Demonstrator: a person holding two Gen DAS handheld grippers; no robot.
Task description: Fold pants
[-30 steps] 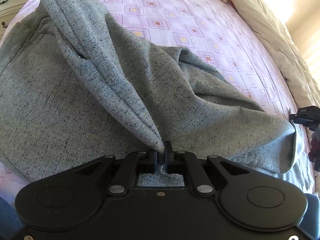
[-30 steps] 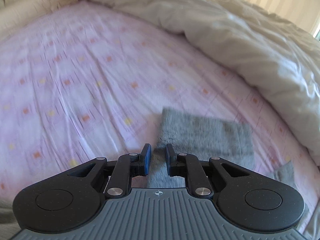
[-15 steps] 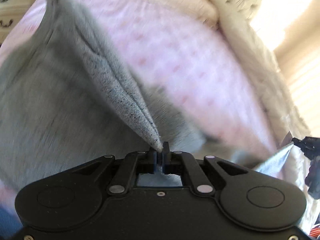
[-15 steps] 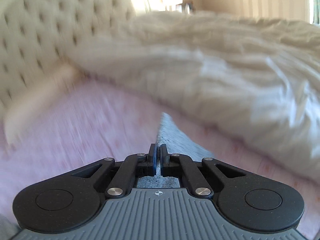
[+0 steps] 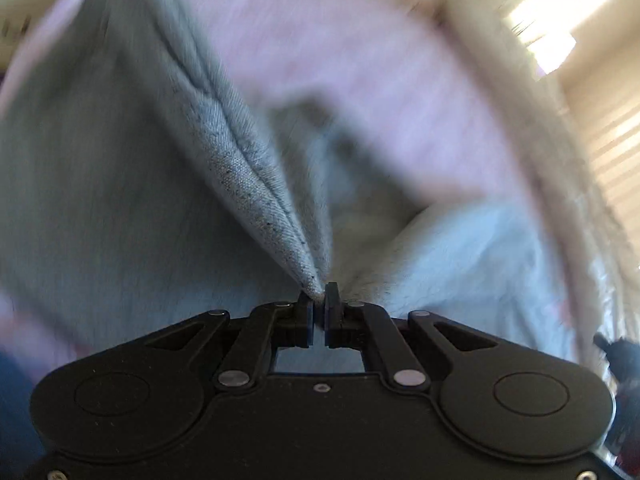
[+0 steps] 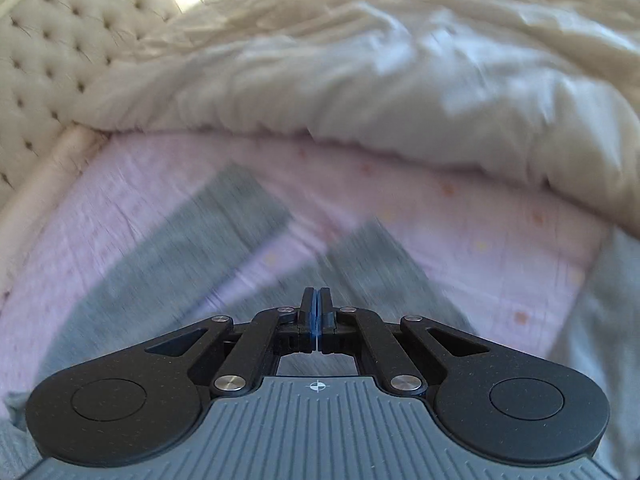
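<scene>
bed: pink patterned sheet [image 6: 460, 208] | cream tufted headboard [image 6: 48, 52] | white duvet [image 6: 380, 92] | bright window [image 5: 552, 12]

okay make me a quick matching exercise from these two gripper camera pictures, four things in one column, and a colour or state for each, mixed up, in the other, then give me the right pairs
Things
1. grey woven pants
2. patterned bed sheet
3. puffy duvet
4. tufted headboard

Colour or state
A. cream, buttoned into diamonds
B. pale pink with small orange spots
C. white, bunched up along the far side of the sheet
D. pinched by a fold in the left gripper

Pairs: 1-D, 2-B, 3-C, 4-A
</scene>
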